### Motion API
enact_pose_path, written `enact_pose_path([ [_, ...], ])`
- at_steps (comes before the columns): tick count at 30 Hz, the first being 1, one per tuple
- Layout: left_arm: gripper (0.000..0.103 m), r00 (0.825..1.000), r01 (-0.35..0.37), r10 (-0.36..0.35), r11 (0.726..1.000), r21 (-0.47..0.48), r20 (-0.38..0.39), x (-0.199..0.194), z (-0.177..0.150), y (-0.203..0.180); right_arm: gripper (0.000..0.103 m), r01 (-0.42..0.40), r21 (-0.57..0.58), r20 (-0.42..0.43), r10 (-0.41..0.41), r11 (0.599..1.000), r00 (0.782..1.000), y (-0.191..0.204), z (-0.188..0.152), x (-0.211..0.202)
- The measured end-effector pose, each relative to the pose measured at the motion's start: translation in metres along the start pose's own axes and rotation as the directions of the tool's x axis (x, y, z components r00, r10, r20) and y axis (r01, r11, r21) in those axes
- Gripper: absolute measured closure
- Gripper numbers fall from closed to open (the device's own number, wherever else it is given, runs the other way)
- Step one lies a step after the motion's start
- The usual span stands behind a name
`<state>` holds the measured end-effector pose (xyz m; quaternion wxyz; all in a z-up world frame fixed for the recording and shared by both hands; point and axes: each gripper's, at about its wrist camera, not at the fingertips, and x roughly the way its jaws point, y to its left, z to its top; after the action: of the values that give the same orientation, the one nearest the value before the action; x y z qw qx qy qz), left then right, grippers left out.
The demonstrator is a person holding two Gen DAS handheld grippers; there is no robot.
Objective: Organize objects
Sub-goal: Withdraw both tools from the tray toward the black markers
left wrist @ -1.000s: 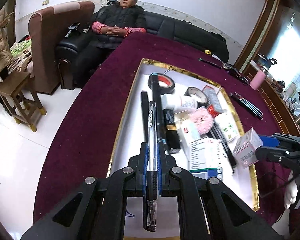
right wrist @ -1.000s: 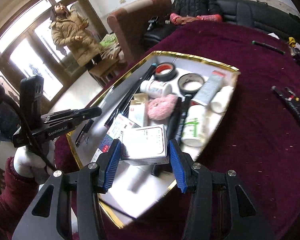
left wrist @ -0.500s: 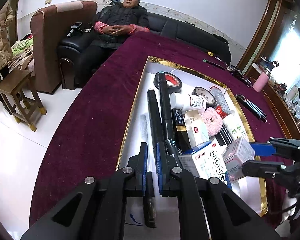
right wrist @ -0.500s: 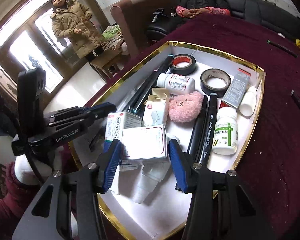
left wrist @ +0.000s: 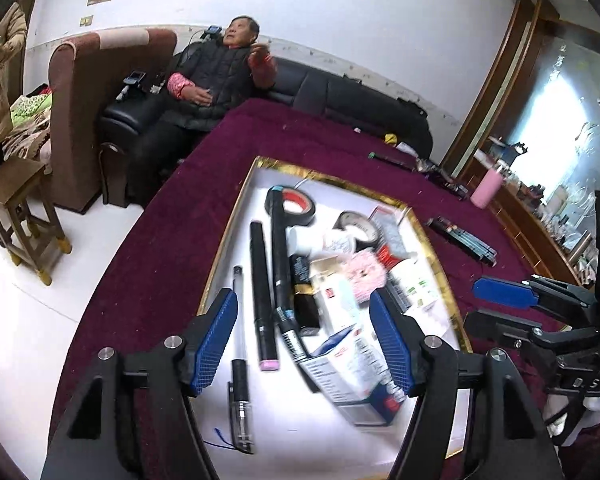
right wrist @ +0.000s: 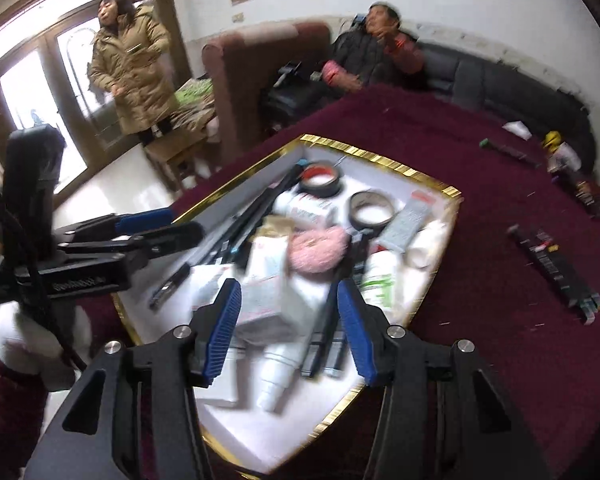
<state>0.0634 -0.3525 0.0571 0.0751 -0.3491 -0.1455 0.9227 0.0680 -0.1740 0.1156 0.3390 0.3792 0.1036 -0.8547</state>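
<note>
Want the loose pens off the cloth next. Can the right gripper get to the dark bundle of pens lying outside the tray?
Probably yes: the pens lie alone on bare cloth beside the tray, and the right gripper holds nothing.

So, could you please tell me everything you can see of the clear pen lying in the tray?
The clear pen is a slim transparent ballpoint with a black grip section and a dark cap end. It lies flat on the white floor of the gold-rimmed tray, near its left edge, beside a black marker and apparently apart from it. The left gripper, whose jaws have just been opening, stands open above it, not touching.
</note>
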Motion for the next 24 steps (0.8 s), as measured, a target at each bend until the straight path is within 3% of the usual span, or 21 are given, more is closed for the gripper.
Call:
enact_pose_path([
  [11,0.040,0.999,0.039,-0.041,0.997,0.067,0.027,-0.014,0.002,-0.051,0.042,0.205,0.041,0.087,-0.208,0.978,0.974,-0.041,-0.022,-0.056],
  [17,0.040,0.998,0.063,-0.065,0.990,0.124,0.007,-0.007,0.003,-0.090,0.042,0.307,0.096,0.077,-0.315,0.947,0.946,-0.075,-0.040,-0.074],
  [24,0.040,0.995,0.099,-0.094,0.976,0.191,-0.034,0.008,0.001,-0.143,0.042,0.360,0.176,0.066,-0.376,0.916,0.924,-0.122,-0.064,-0.094],
])
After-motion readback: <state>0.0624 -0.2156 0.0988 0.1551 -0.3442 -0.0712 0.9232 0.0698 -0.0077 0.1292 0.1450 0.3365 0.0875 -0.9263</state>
